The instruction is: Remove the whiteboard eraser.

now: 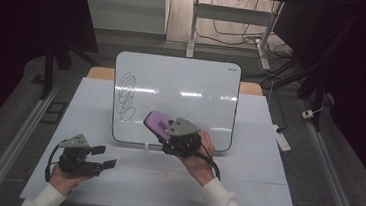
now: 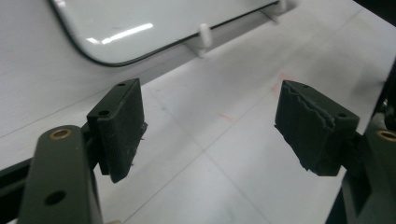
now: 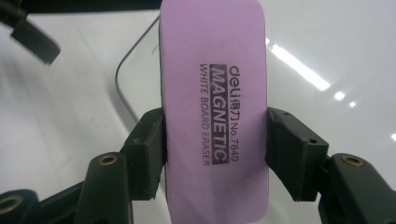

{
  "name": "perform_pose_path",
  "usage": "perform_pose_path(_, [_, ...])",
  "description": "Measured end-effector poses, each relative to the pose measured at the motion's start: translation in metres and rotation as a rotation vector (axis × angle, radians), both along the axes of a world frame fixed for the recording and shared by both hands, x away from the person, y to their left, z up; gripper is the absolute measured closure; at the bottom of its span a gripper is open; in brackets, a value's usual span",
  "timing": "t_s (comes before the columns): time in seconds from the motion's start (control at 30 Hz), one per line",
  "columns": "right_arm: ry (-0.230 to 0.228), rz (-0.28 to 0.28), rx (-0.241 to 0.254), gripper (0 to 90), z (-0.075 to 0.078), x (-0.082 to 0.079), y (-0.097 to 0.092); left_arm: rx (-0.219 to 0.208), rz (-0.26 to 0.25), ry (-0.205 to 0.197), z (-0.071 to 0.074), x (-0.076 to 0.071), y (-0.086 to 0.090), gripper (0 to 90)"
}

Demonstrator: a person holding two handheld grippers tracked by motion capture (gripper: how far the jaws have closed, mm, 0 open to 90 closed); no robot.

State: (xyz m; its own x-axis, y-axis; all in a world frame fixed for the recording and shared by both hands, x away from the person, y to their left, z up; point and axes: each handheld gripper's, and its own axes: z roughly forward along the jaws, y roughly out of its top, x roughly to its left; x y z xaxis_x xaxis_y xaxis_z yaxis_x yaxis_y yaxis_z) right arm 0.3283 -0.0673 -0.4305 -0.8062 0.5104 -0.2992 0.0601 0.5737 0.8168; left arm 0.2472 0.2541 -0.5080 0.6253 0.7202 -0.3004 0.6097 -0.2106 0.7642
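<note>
Eraser (image 3: 212,112): pink, clamped in right gripper (image 1: 161,127) jaws, over whiteboard (image 1: 187,91).
Left gripper (image 1: 103,157): jaws apart, empty, above desk (image 1: 244,183).
Whiteboard: black scribbles at left.

Propped whiteboard (image 1: 182,90) behind bare table (image 1: 244,183)

Purple whiteboard eraser (image 3: 215,107), top face, black print running lengthwise: brand "deli" followed by 2 Chinese characters, "No.7840"; "MAGNETIC" in reversed lettering on a dark bar; "WHITE BOARD ERASER". Whiteboard (image 1: 182,83), top right corner: small mark, illegible.
</note>
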Motion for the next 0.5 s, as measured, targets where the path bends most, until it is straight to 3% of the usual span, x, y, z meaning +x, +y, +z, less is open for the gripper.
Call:
perform_pose_path(0.3, [-0.042, -0.07, 0.016, 39.9, 0.024, 0.025, 0.015, 0.028, 0.033, 0.027, -0.006, 0.001, 0.002, 23.2])
perform_pose_path(0.5, [-0.053, -0.076, 0.025, 39.9, 0.03, 0.032, 0.017, 0.023, 0.037, 0.032, -0.007, 0.002, 0.003, 23.2])
